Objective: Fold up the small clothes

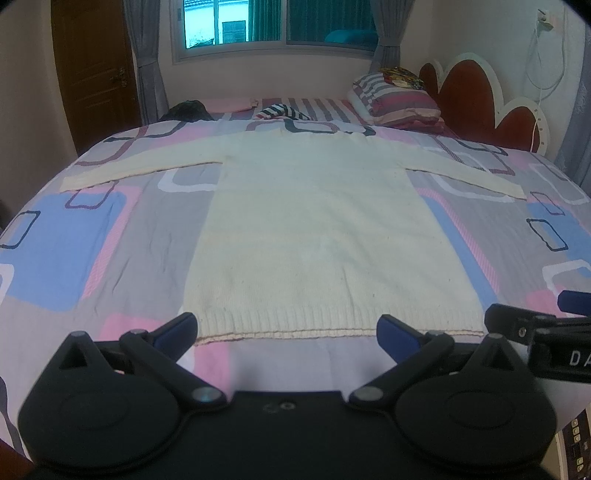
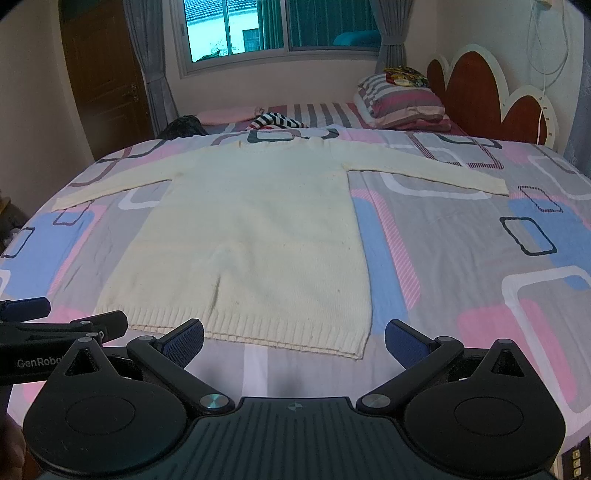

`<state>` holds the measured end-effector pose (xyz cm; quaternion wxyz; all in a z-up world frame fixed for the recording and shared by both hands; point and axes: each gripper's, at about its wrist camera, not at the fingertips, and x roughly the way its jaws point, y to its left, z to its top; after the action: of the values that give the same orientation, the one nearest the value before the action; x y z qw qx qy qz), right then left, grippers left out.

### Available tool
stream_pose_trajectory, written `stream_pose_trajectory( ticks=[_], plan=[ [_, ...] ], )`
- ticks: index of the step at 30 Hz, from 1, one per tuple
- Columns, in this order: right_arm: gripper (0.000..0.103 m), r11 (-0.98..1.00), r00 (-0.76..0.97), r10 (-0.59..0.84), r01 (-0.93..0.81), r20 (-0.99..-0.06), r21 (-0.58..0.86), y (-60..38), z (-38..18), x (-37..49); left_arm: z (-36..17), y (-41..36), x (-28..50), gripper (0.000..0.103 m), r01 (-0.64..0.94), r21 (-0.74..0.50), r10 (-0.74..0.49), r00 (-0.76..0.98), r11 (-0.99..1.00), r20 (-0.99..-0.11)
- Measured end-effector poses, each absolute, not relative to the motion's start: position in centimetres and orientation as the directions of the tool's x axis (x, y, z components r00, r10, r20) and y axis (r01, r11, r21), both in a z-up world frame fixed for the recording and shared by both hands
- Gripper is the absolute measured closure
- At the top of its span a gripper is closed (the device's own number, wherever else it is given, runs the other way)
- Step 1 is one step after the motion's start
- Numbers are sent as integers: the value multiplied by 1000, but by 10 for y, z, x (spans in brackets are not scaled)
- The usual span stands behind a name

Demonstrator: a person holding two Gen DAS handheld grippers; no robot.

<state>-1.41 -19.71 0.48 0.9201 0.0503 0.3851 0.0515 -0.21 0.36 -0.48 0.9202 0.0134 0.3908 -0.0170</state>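
Sweater (image 1: 317,236) front and centre, cream knit, spread flat on the bed (image 1: 74,251) with both sleeves stretched straight out to the sides and the ribbed hem nearest the cameras. The bedspread under it is a patchwork of pink, blue and grey rectangles. Left claw (image 1: 288,332) hangs just short of the hem, jaws spread wide, nothing between them, its blue pads (image 1: 177,328) flanking the hem's left half. Right claw (image 2: 293,339) is likewise released and empty, jaws wide apart, sitting low near the hem's right corner; that corner lies between its pads in the right wrist view. Each claw peeks into the other's view at the frame edge, so the two are side by side. Up at the far end: striped pillows (image 2: 402,99) stacked by a red scalloped headboard (image 2: 480,92), a striped garment (image 2: 275,121) and a dark heap (image 2: 183,127) beyond the collar, a window (image 2: 280,26) with grey curtains, a wooden door (image 2: 103,74) on the left.
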Motion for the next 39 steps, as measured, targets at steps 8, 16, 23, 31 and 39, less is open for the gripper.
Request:
stream_pose_trajectory(
  ticks=[8, 16, 23, 31, 39],
  plan=[
    [0, 990, 700, 134, -57, -702, 132, -197, 5, -14, -4, 5, -3, 0, 38, 5, -23, 694, 999, -720],
    [0, 989, 699, 138, -62, -702, 133, -196, 5, -16, -4, 4, -3, 0, 36, 2, -23, 692, 999, -721],
    [0, 989, 699, 138, -63, -702, 131, -196, 5, -16, -5, 4, -4, 0, 36, 3, -23, 692, 999, -722],
    [0, 990, 700, 132, -56, -702, 130, -195, 6, -17, -6, 4, -5, 0, 44, 3, -29, 692, 999, -721],
    [0, 993, 719, 94, -23, -688, 113, -201, 7, -18, -1, 1, -3, 0, 44, 31, -10, 718, 999, -696]
  ],
)
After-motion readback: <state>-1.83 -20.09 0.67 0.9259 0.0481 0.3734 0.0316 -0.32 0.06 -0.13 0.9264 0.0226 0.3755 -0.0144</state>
